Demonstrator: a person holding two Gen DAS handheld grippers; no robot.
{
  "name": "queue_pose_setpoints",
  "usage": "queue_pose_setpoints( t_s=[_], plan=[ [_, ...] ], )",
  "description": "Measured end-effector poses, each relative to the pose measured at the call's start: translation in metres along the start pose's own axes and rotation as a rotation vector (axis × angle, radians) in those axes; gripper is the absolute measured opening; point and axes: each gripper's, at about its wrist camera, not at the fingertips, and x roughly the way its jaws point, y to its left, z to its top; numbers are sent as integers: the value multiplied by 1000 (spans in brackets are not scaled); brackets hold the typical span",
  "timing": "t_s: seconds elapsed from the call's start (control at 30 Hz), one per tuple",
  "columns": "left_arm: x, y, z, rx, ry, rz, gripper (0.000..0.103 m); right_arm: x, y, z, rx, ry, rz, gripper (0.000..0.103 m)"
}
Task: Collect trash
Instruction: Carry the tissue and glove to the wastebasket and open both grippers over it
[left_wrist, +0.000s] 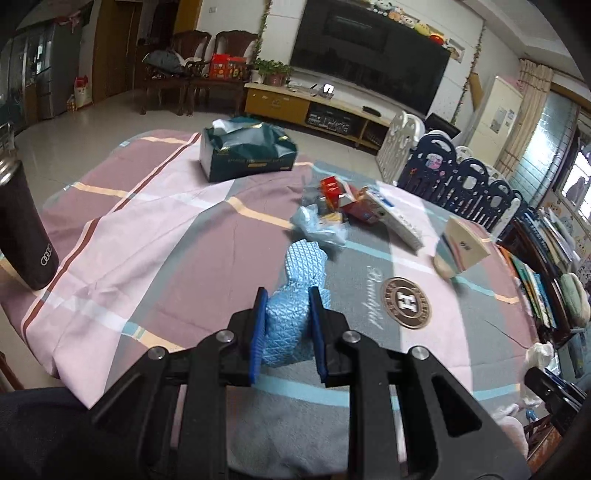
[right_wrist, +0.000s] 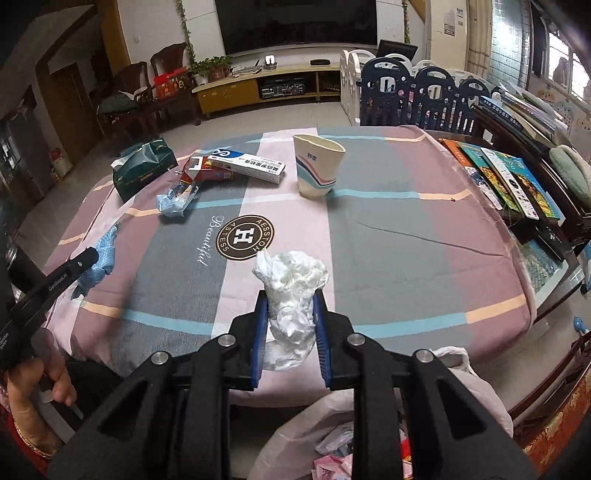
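Observation:
My left gripper is shut on a light blue textured cloth, held just above the tablecloth; it also shows in the right wrist view. My right gripper is shut on a crumpled white tissue, held over the table's near edge above a white trash bag. On the table lie a crumpled blue wrapper, red packets, a white carton and a paper cup.
A dark green tissue box stands at the far side of the table. A black flask stands at the left edge. Books are stacked to the right of the table.

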Motion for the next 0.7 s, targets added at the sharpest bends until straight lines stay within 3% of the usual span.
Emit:
queue_pose_setpoints(
  t_s=[0.4, 0.7],
  plan=[
    [-61, -82, -35, 217, 21, -129, 24, -57, -48, -27, -13, -42, -75, 24],
    [-87, -118, -58, 314, 41, -196, 24, -68, -92, -60, 23, 24, -117, 24]
  ],
)
